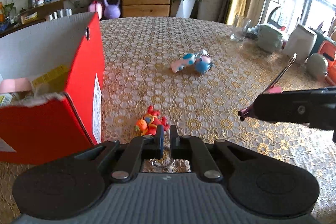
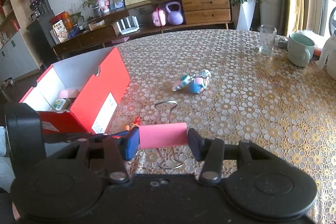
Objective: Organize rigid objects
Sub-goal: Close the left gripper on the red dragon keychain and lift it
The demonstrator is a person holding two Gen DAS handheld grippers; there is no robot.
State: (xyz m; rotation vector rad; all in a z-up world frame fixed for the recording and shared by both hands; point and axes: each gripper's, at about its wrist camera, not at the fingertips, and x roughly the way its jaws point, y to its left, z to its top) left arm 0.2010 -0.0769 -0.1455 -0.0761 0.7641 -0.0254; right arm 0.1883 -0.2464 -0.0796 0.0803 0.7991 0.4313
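My right gripper (image 2: 163, 140) is shut on a pink binder clip (image 2: 162, 135), held above the table; its wire handles stick out front and back. In the left wrist view that clip (image 1: 275, 90) shows at the right, in the right gripper (image 1: 255, 106). My left gripper (image 1: 166, 140) has its jaws nearly together with nothing between them, just behind a red and orange toy figure (image 1: 150, 122). A blue, pink and white toy (image 1: 192, 61) lies mid-table, also in the right wrist view (image 2: 194, 82). An open red box (image 1: 84, 85) stands at the left, with items inside (image 2: 63, 101).
A glass (image 2: 266, 39), a pale green mug (image 2: 299, 49) and a white jug (image 2: 328, 56) stand at the table's far right. A white container (image 1: 299, 43) and an orange object (image 1: 329, 60) sit at the right edge. A lace cloth (image 2: 252, 108) covers the table.
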